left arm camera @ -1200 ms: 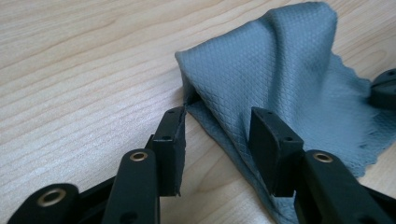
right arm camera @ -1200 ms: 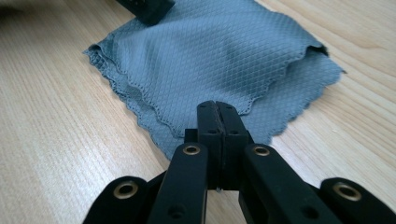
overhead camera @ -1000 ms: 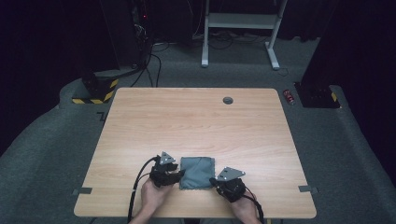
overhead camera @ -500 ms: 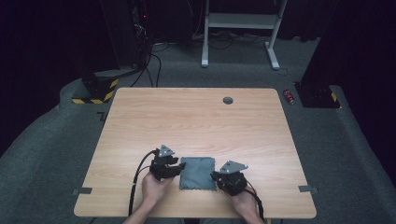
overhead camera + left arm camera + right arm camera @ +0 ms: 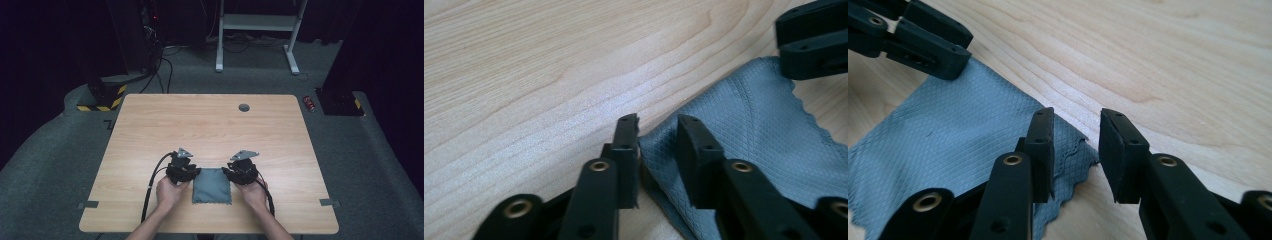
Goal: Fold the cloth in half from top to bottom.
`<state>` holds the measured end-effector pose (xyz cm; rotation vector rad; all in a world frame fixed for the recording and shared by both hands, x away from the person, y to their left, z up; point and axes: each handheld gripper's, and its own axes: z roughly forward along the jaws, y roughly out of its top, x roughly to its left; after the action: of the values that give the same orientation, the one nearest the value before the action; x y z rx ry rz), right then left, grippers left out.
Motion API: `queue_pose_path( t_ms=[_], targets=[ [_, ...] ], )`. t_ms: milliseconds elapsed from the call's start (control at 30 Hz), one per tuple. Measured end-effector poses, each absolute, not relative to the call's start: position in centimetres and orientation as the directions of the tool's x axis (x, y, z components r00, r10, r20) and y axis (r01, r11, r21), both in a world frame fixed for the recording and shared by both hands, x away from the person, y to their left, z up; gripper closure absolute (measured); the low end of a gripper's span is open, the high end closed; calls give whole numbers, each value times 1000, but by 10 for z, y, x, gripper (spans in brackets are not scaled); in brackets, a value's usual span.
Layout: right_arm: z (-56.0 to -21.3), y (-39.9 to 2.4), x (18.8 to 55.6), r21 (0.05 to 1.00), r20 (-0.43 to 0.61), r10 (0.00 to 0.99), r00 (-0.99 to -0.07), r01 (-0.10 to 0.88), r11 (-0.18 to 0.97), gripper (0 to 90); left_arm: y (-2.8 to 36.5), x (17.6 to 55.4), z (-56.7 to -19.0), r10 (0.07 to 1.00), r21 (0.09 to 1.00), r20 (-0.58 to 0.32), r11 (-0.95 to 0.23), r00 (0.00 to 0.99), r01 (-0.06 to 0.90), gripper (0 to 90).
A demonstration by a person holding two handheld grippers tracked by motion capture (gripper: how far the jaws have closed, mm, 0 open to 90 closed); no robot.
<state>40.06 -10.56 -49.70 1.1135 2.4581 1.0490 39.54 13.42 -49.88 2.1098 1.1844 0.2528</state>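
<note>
On the near edge of the bench (image 5: pixel 210 120), the grey cloth (image 5: pixel 212 185) lies flat between both tongs. Your left tongs (image 5: pixel 656 131) have just been closing, narrow around a far corner, pads not yet pressing. Your right tongs (image 5: pixel 1075 127) have just been opening, gapped beside the other far corner. Lifting now risks a one-sided pull that drags or bunches the cloth.

Legible text, labels, brands, numbers: none in any view. The grey cloth (image 5: pixel 212 185) between the jaws bears only a woven diamond pattern, no print or tag. The table (image 5: pixel 210 125) ahead of the jaws shows plain wood grain. Yellow-and-black hazard striping (image 5: pixel 102 107) marks a base on the floor beyond the table; it carries no wording.
</note>
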Motion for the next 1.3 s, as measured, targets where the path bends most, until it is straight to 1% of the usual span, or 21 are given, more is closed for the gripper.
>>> queue_pose_path(
  t_ms=[33, 133, 167, 367, 433, 500, 567, 600, 633, 667, 733, 800, 867, 967, 1033, 1133, 1233, 1300],
  targets=[
    [-499, -105, 404, 686, 84, 730, -679, 570, 451, 712, 134, 396, -498, 809, 651, -152, -350, 567, 674, 754],
    [-506, -102, 410, 654, 92, 712, -696, 581, 484, 868, 133, 398, -497, 798, 643, -146, -374, 585, 669, 838],
    [-507, -101, 410, 652, 92, 708, -700, 580, 489, 886, 134, 399, -497, 795, 643, -145, -377, 589, 667, 856],
    [-497, -101, 408, 682, 44, 703, -710, 535, 498, 895, 136, 404, -496, 794, 645, -145, -377, 591, 665, 873],
    [-495, -98, 410, 677, 16, 703, -711, 525, 515, 895, 134, 408, -495, 799, 648, -119, -388, 590, 655, 872],
    [-499, -96, 414, 659, 0, 709, -705, 534, 530, 893, 130, 411, -497, 793, 642, -70, -428, 605, 636, 870],
    [-505, -93, 417, 635, 6, 715, -699, 555, 537, 887, 128, 411, -501, 791, 631, -43, -452, 610, 631, 865],
    [-507, -93, 417, 634, 1, 715, -699, 554, 540, 878, 128, 411, -502, 794, 627, -34, -457, 608, 631, 856],
    [-507, -92, 417, 631, -3, 720, -694, 557, 540, 843, 130, 410, -503, 802, 628, -28, -450, 596, 635, 831],
    [-507, -93, 416, 631, -10, 722, -691, 556, 541, 791, 133, 410, -502, 810, 630, -28, -440, 585, 640, 793],
    [-504, -97, 414, 648, -11, 736, -677, 556, 521, 740, 139, 407, -498, 825, 645, -39, -410, 564, 645, 716],
    [-498, -101, 411, 677, 7, 752, -659, 557, 481, 743, 141, 400, -492, 825, 671, -34, -399, 564, 624, 652],
    [-495, -102, 408, 697, 21, 746, -666, 545, 467, 775, 141, 392, -488, 808, 689, -52, -396, 587, 607, 623],
    [-496, -94, 405, 701, 6, 708, -706, 508, 501, 805, 137, 384, -490, 774, 695, -63, -419, 630, 584, 607],
    [-500, -88, 406, 691, 11, 698, -716, 510, 512, 809, 134, 381, -494, 759, 688, -75, -430, 647, 585, 596],
    [-507, -85, 410, 683, 30, 704, -709, 529, 504, 807, 135, 380, -503, 759, 666, -77, -443, 646, 600, 571],
    [-511, -89, 413, 664, 36, 721, -692, 556, 501, 797, 142, 376, -510, 766, 652, -37, -468, 642, 596, 557],
    [-512, -96, 414, 668, 40, 733, -679, 563, 486, 787, 150, 373, -512, 778, 664, -49, -443, 627, 602, 548]
  ],
)
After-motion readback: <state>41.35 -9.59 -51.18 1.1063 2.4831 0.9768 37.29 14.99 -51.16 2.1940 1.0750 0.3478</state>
